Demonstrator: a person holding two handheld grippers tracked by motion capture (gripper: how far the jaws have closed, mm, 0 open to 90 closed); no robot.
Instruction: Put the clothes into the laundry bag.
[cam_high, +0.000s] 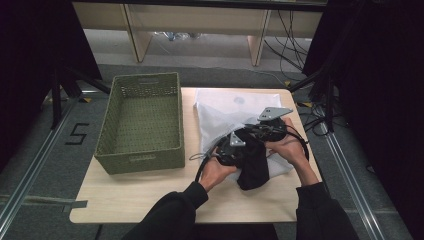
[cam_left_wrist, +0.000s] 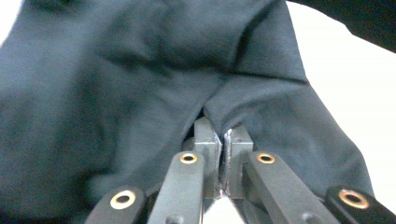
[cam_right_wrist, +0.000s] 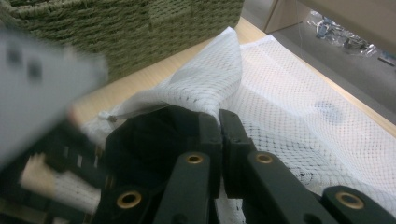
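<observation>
High view: we are seeing both claws meeting over the white mesh bag (cam_high: 225, 107) on the surface (cam_high: 130, 197), right of the green basket (cam_high: 142, 122). Our left claw (cam_left_wrist: 222, 140) is clenching the dark cloth (cam_left_wrist: 140, 70). Our right claw (cam_right_wrist: 219, 123) is pinching the bag's edge beside it.

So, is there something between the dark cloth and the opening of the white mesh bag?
Nothing visible blocks it. The left tongs pinch the dark cloth, and the right tongs pinch the edge of the white mesh bag right beside it. The green basket stands apart, to the left.
</observation>
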